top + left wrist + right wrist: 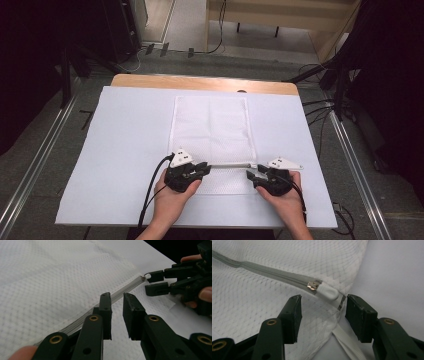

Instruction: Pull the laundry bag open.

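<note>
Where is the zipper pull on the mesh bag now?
The zipper pull sits at the right end of the zipper, near the mesh bag's corner, just ahead of the right gripper.

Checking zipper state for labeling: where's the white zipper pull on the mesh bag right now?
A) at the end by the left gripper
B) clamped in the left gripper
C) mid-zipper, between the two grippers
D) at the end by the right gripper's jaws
D: the white zipper pull sits at the mesh bag's corner, just ahead of the right gripper, whose open jaws stand either side of it.
</note>
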The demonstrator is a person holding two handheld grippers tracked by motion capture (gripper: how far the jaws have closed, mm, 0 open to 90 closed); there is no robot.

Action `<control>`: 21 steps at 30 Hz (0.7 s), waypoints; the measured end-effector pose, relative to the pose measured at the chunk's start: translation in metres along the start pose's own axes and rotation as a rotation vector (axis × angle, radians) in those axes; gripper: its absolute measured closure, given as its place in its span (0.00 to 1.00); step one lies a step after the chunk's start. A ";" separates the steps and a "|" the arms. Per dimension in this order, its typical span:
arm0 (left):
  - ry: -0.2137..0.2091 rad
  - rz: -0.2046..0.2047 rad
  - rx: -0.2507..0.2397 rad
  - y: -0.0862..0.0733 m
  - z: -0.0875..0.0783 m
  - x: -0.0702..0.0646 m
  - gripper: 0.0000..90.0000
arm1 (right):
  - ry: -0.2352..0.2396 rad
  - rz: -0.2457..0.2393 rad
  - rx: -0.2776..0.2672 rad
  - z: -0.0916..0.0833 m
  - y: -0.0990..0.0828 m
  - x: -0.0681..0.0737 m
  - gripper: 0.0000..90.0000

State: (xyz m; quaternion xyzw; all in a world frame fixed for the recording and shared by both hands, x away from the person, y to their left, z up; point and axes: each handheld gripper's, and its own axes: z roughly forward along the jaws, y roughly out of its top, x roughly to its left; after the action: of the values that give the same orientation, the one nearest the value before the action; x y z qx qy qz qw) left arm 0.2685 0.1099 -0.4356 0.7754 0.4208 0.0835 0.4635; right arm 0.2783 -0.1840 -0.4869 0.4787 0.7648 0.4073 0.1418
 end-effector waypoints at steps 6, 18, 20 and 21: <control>-0.039 -0.008 0.021 0.011 0.023 -0.013 0.90 | -0.081 -0.026 -0.003 -0.003 -0.005 0.011 0.77; -0.105 -0.017 0.060 0.020 0.062 -0.035 0.87 | -0.058 0.026 -0.077 -0.015 -0.003 0.010 1.00; -0.101 -0.019 0.060 0.021 0.066 -0.036 0.87 | -0.052 0.011 -0.103 -0.019 -0.001 0.014 1.00; -0.094 -0.025 0.061 0.021 0.069 -0.036 0.87 | -0.037 -0.005 -0.125 -0.023 0.000 0.016 1.00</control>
State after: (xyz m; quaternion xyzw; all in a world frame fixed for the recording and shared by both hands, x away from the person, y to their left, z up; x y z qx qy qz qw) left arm 0.2935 0.0342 -0.4474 0.7870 0.4104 0.0284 0.4598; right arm 0.2565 -0.1811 -0.4695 0.4743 0.7363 0.4451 0.1865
